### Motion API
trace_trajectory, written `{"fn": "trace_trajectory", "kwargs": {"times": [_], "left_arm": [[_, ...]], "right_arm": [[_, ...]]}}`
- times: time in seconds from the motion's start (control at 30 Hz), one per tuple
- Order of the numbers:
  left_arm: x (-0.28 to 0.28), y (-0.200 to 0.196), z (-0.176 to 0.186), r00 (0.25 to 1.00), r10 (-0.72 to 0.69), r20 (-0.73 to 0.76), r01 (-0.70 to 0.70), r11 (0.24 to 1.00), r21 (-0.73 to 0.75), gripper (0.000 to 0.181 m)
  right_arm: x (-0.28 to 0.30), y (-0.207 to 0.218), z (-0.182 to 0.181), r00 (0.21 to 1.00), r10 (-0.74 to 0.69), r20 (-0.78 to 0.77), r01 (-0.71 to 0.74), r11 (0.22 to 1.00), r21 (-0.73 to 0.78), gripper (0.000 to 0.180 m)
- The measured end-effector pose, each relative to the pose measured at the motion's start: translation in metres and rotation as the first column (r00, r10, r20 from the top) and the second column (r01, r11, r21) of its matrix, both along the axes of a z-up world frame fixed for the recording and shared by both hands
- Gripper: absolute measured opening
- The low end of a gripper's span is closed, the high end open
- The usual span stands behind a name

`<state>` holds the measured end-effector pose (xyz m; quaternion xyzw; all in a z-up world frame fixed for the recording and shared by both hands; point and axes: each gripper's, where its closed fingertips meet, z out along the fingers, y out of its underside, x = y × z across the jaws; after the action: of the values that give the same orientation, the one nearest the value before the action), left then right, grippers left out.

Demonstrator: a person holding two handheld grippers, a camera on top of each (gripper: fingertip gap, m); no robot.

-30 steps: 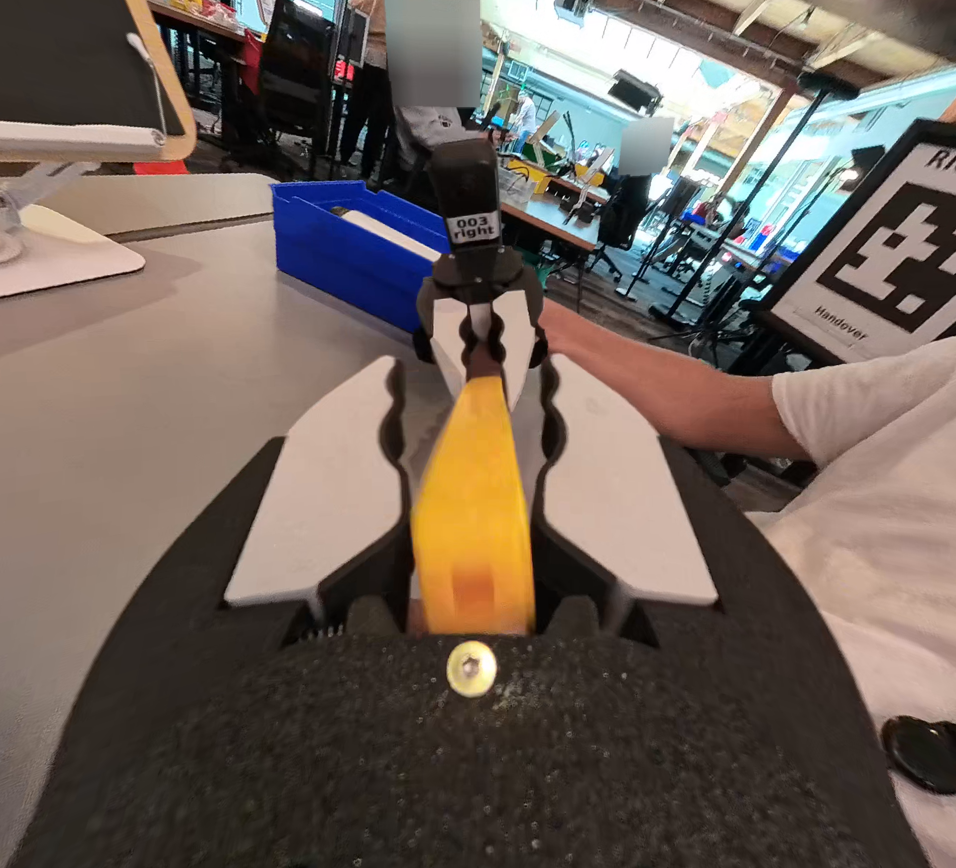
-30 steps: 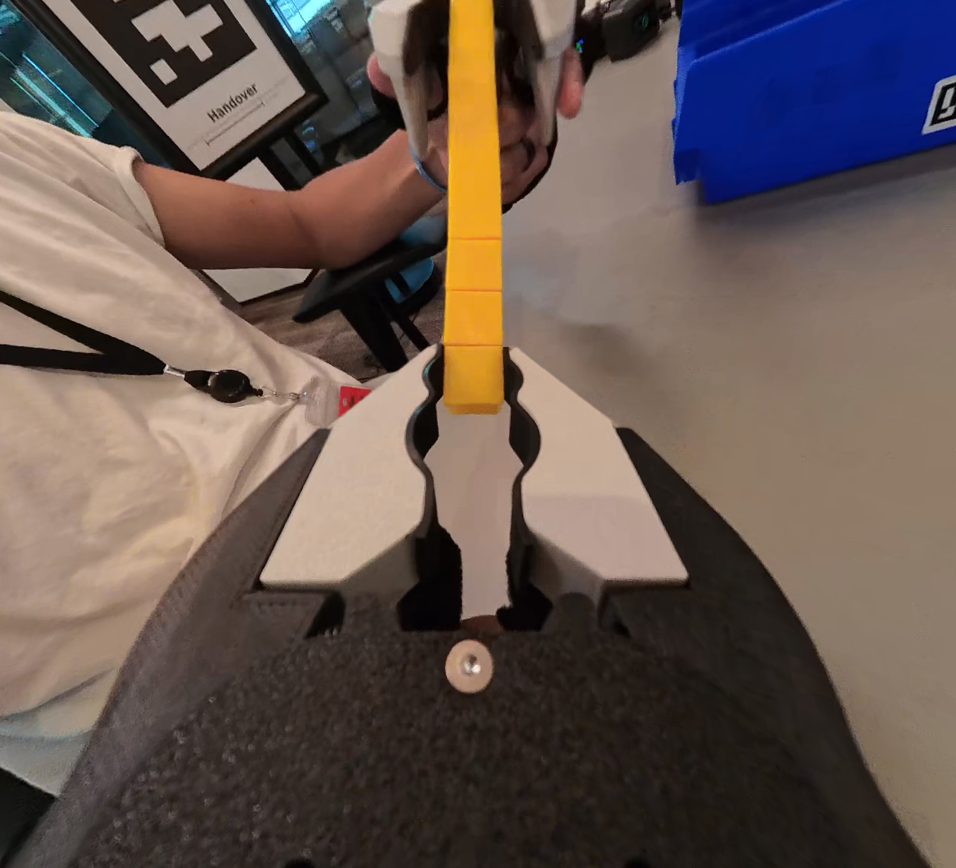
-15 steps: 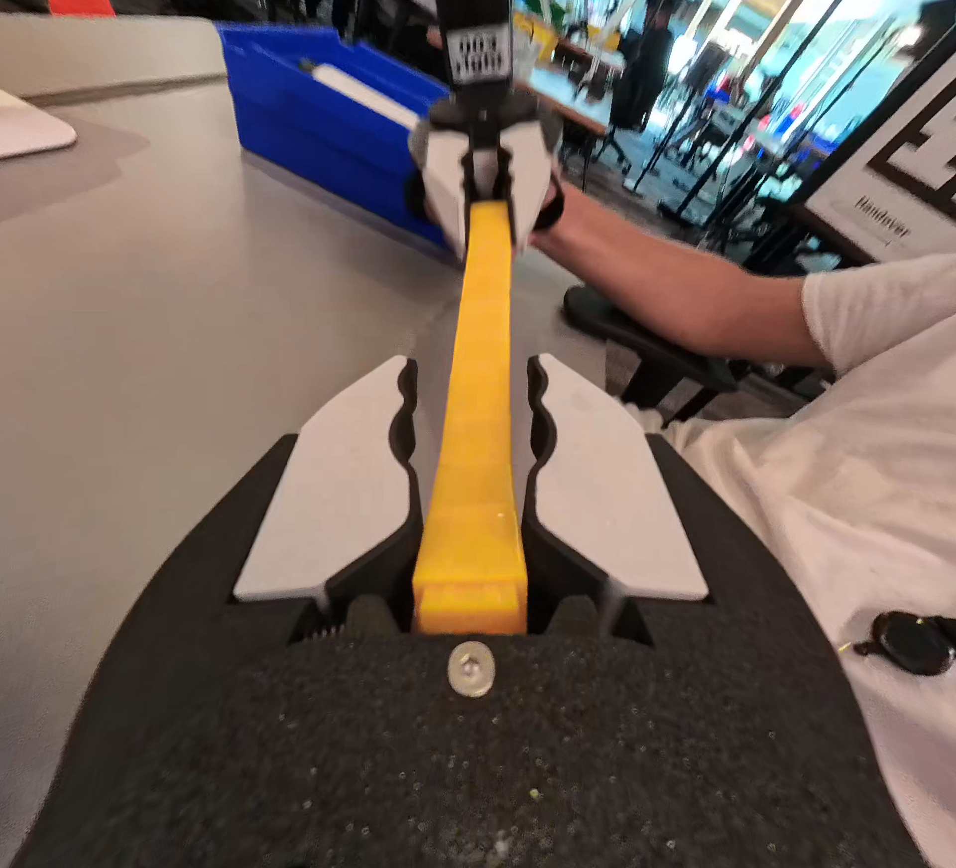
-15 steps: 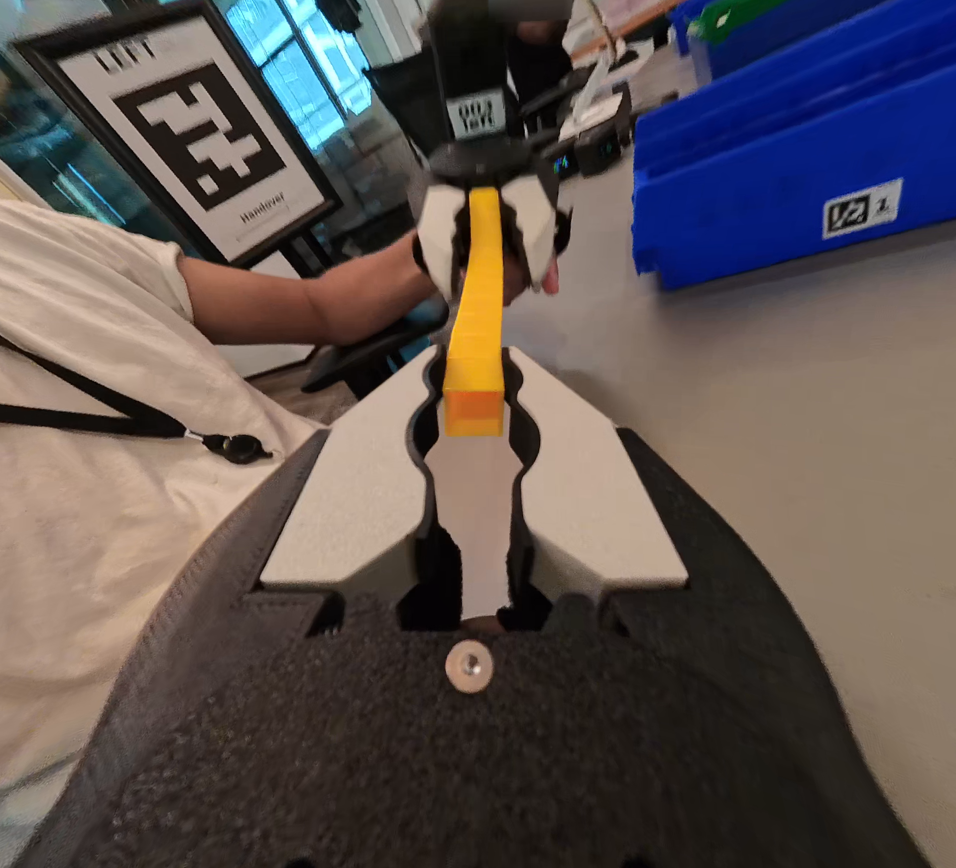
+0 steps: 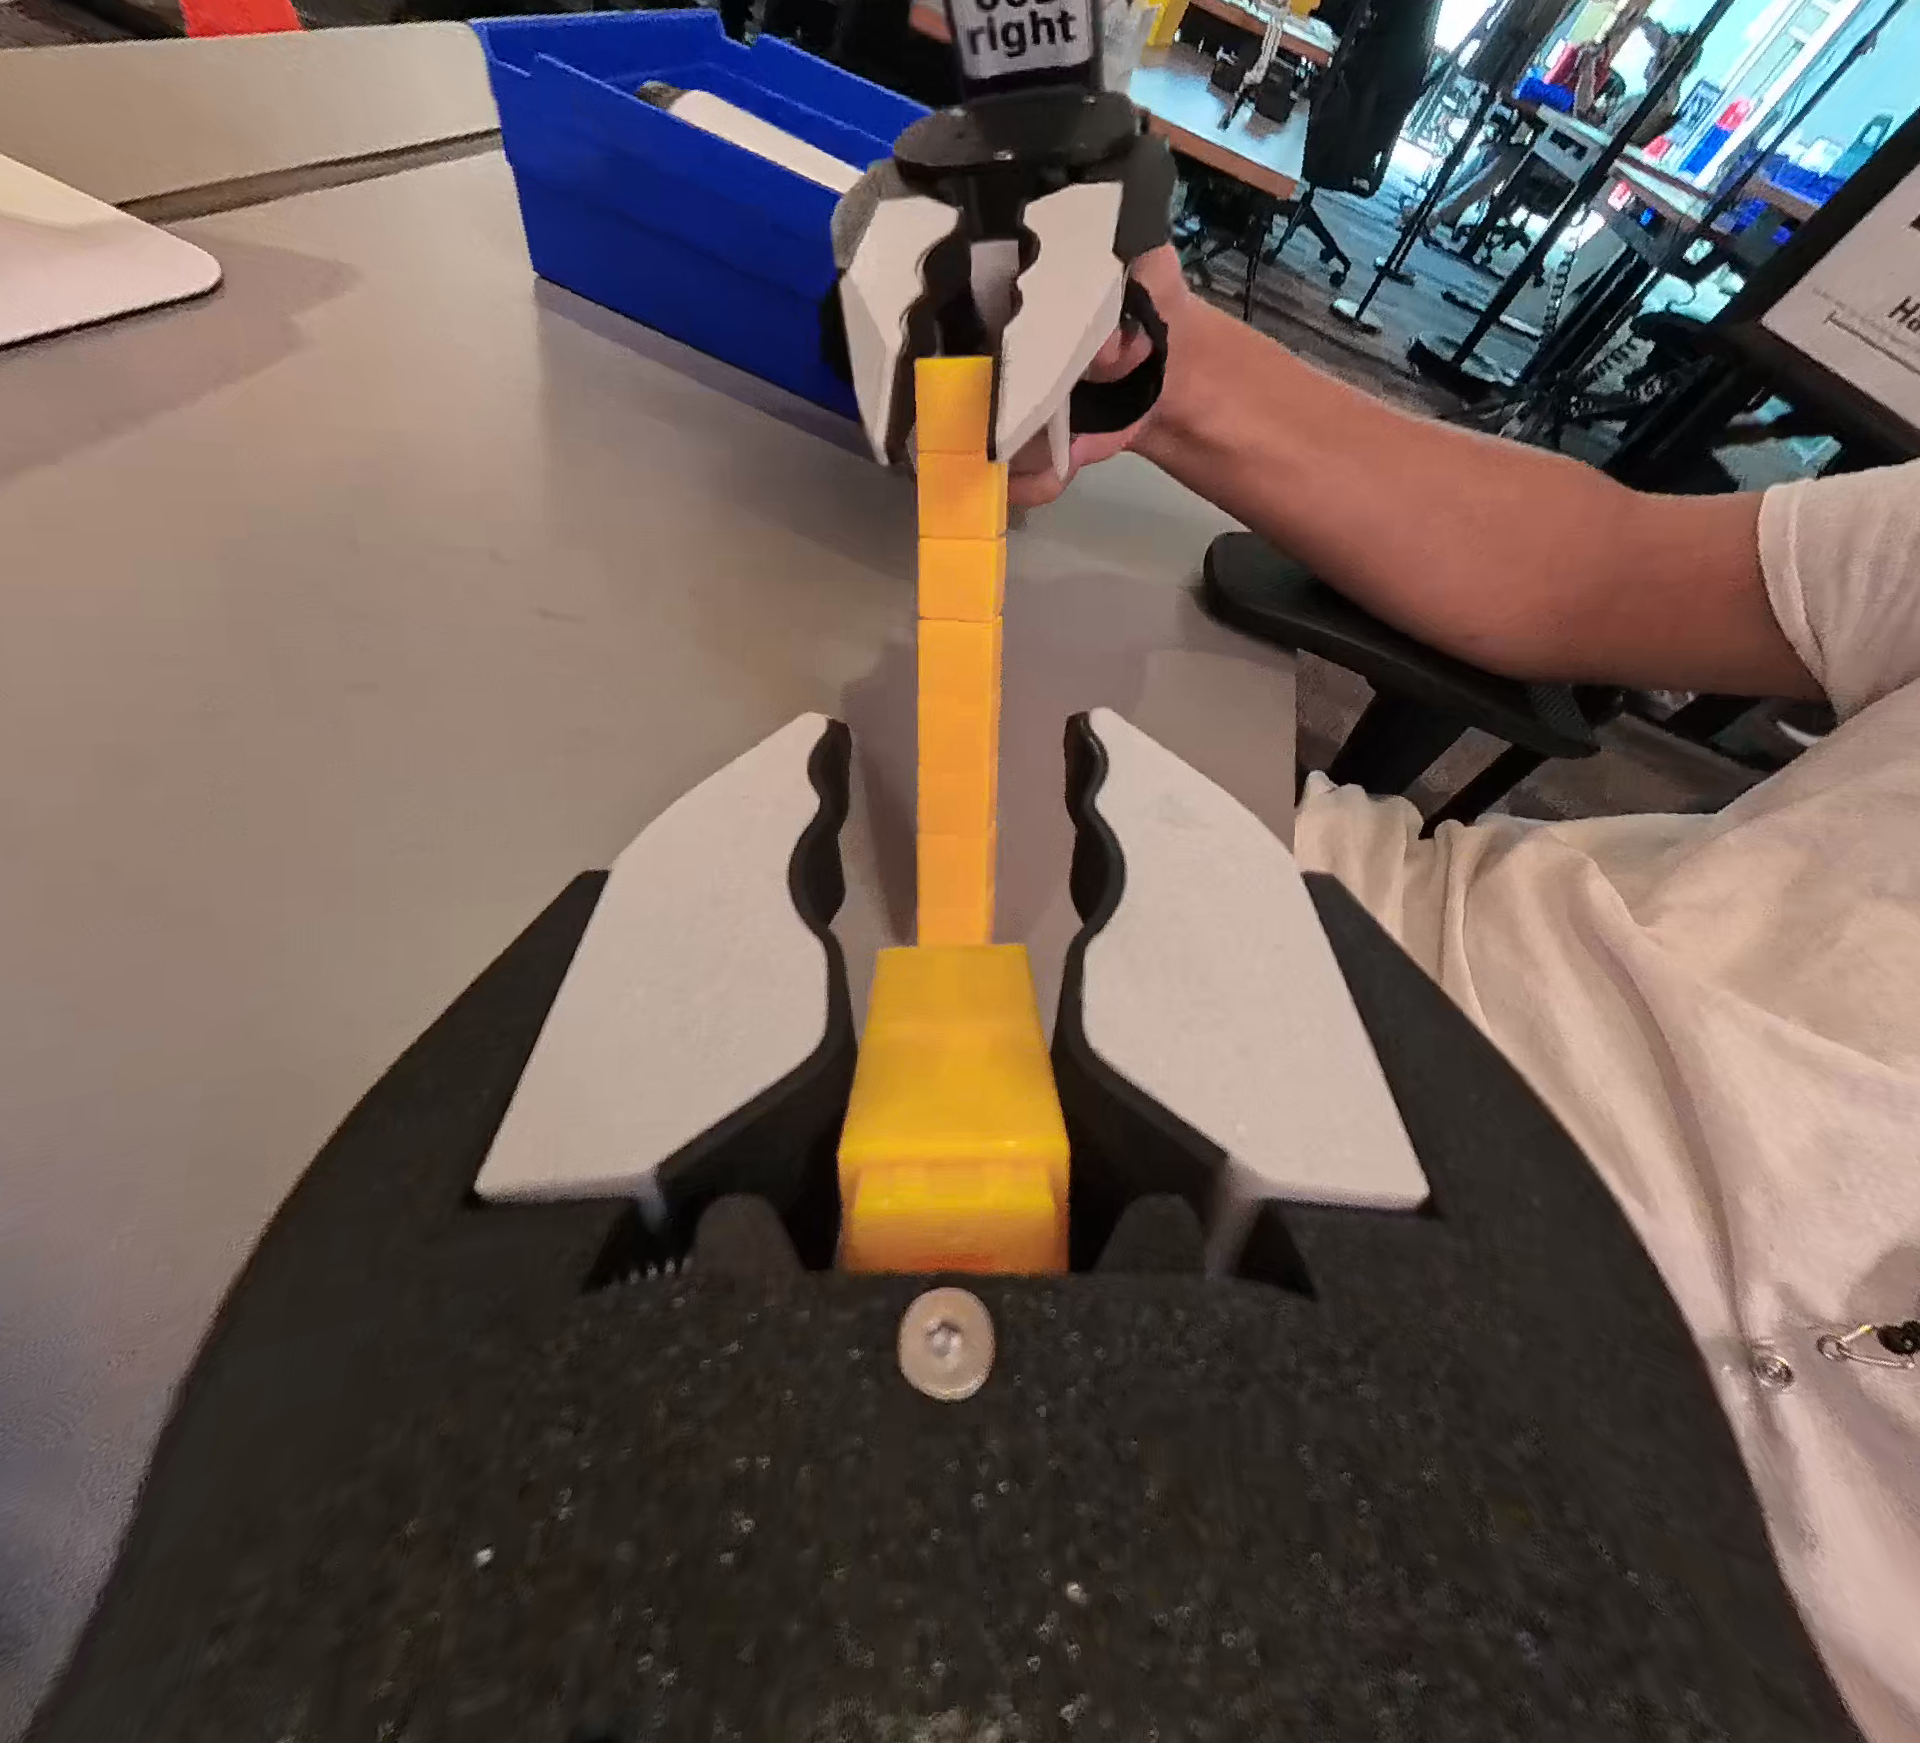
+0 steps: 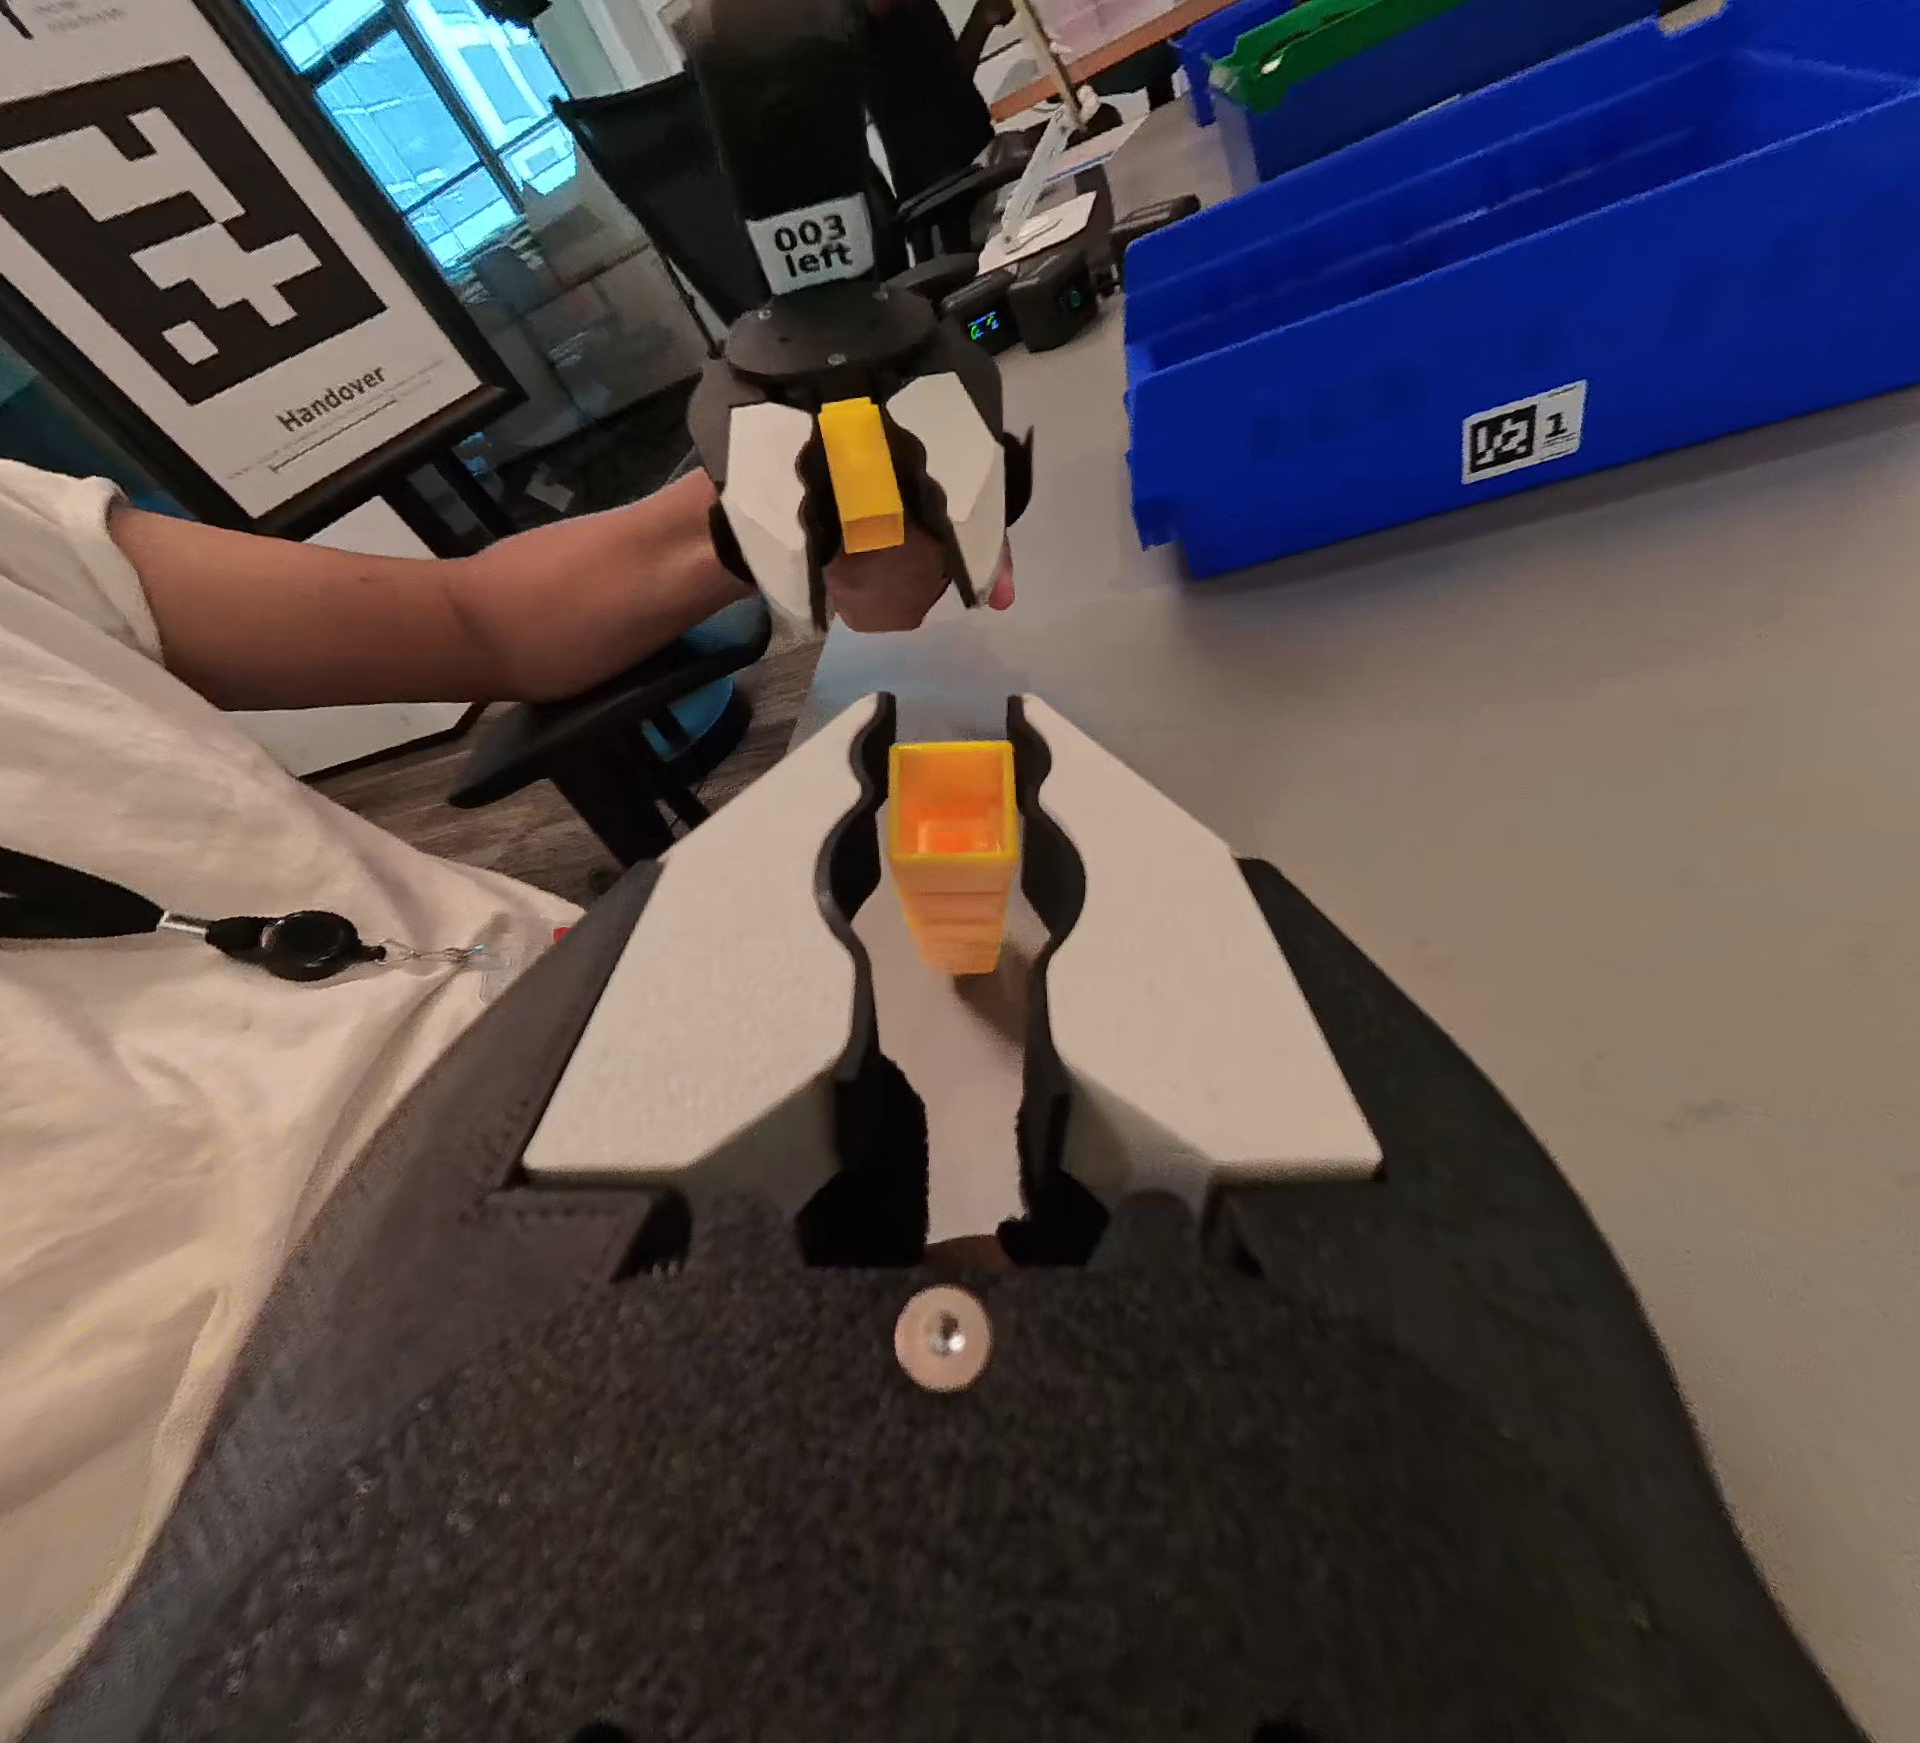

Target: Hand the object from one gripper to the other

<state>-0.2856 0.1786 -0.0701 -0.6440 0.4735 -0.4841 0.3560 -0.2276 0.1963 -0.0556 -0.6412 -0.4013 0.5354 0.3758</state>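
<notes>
Yellow object (image 5: 958, 654) shows as two parts, one in each tool. My right tool (image 6: 951, 706) is clamped at its tips on the hollow top end of the thin segmented bar (image 6: 951, 914), which hangs down toward the grey surface (image 5: 416, 654). My left tool (image 5: 951, 722) grips the short, thicker yellow sleeve (image 5: 951, 1111), seated deep between its fingers near the base, with the finger ends standing clear on either side.

From the left wrist view the bar and sleeve line up, so I cannot tell there whether they touch. From the right wrist view the sleeve sits in the far tool and the bar's open end is near me, apart from it.

I judge the handover only partly done: the right tool has taken the long part, but the left has not let go of its piece. What is left, I think, is for the left to release or pass on the sleeve. A blue bin (image 6: 1351, 467) stands to the far right, untouched.
</notes>
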Motion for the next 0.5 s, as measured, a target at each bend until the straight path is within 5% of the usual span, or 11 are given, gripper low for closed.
{"fn": "trace_trajectory", "kwargs": {"times": [0.3, 0.5], "left_arm": [[-0.002, 0.001, 0.032, 0.968, -0.002, 0.251, 0.030, 0.993, -0.111, 0.041], [-0.009, 0.002, 0.043, 0.938, 0.006, 0.347, 0.056, 0.984, -0.169, 0.041]], "right_arm": [[0.012, 0.027, 0.022, 0.982, -0.180, -0.058, 0.184, 0.980, 0.072, 0.021], [0.023, 0.033, -0.040, 0.915, -0.236, 0.327, 0.207, 0.971, 0.121, 0.022]]}}
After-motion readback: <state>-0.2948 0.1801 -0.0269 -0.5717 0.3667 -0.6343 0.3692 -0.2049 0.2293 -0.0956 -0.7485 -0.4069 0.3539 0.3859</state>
